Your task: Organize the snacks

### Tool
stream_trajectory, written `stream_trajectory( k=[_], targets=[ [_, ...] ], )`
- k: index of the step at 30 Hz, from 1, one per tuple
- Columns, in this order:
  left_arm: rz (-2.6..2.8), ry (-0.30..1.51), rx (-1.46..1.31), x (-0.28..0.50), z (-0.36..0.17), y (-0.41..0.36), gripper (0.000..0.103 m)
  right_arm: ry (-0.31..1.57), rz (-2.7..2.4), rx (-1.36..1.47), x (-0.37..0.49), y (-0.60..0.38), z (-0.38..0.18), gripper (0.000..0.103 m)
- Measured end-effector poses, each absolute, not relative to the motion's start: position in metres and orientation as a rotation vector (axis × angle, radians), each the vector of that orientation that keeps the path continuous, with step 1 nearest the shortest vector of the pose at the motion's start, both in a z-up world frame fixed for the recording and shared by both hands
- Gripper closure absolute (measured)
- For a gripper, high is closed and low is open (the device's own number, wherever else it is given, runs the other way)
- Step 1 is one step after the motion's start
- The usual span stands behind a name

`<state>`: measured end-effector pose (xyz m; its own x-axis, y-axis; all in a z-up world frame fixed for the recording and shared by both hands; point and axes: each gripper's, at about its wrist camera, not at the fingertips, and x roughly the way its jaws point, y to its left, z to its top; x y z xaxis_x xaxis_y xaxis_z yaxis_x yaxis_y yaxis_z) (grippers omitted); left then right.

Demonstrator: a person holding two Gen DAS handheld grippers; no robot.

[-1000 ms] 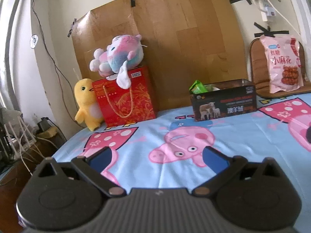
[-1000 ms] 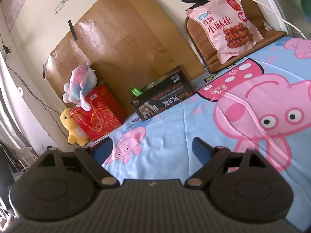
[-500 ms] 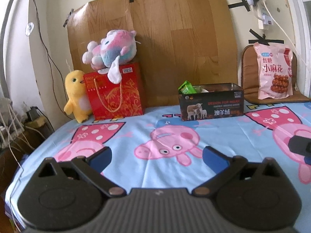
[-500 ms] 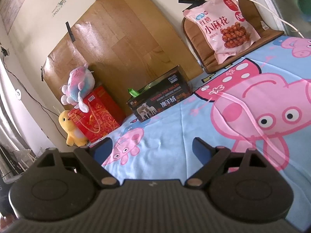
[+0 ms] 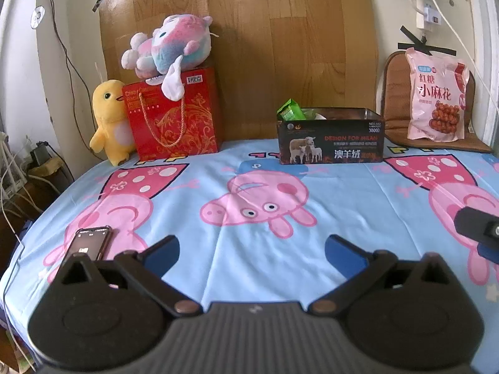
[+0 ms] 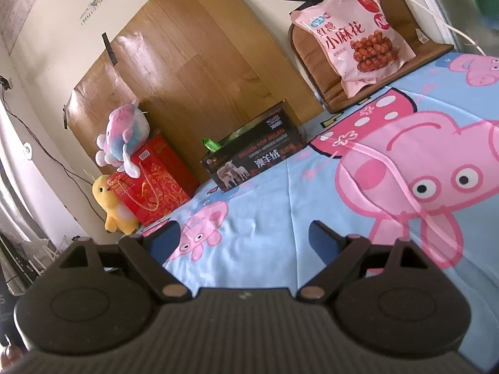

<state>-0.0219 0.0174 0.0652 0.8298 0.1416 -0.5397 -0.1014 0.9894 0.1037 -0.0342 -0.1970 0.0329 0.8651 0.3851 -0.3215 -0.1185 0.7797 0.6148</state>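
Left tool point(image 5: 252, 251) spread, empty | right tool point(image 6: 244, 238) spread, empty | box point(image 5: 330, 135) ahead holds snacks | pink bag point(image 5: 436, 95) beyond, seemingly left

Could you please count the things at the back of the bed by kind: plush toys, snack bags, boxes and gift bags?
Plush toys: 2, the pink-blue plush and the yellow chick
Snack bags: 1, the pink snack bag
Boxes: 1, the black box, with a green packet inside
Gift bags: 1, the red gift bag
Total: 5
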Motion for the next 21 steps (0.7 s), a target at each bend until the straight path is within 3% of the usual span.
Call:
stream_trajectory(
  k=[21],
  targets=[
    [0.146, 0.607, 0.087, -0.0189, 0.0577, 0.0159, 0.0, 0.482, 0.299, 0.609, -0.0328, -0.1911, 0.0309, 0.011]
  ],
)
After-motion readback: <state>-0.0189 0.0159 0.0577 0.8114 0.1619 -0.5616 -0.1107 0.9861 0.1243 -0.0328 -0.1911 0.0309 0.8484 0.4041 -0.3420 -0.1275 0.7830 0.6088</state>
